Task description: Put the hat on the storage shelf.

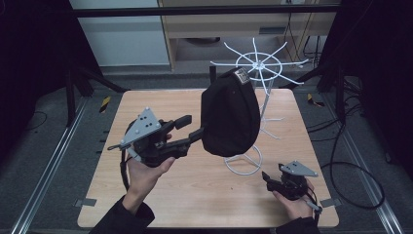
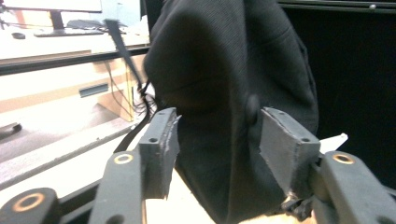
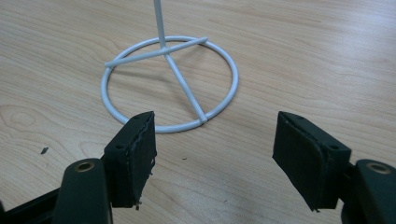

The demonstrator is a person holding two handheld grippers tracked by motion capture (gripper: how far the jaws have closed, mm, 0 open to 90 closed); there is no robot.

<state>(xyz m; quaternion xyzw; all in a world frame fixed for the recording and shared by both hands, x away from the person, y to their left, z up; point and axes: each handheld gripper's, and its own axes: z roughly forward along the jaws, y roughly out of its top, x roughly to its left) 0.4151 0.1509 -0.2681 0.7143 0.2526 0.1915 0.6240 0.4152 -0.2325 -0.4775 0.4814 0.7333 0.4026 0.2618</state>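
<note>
A black cap [image 1: 230, 114] hangs on a white wire stand [image 1: 258, 63] at the middle of the wooden table [image 1: 195, 195]. My left gripper [image 1: 194, 126] is held up at the cap's left side, jaws open. In the left gripper view the cap [image 2: 224, 70] lies between and behind the spread pads [image 2: 161, 149], which do not press on it. My right gripper [image 1: 269, 178] rests low near the table's front right, open with nothing in it. In the right gripper view its jaws [image 3: 212, 149] point at the stand's base ring [image 3: 170, 84].
The stand's base ring [image 1: 243, 163] sits on the table under the cap, and its wire arms spread out at the top. Dark frame posts and cables [image 1: 341, 161] lie around the table. A pale cabinet [image 1: 219, 29] stands behind.
</note>
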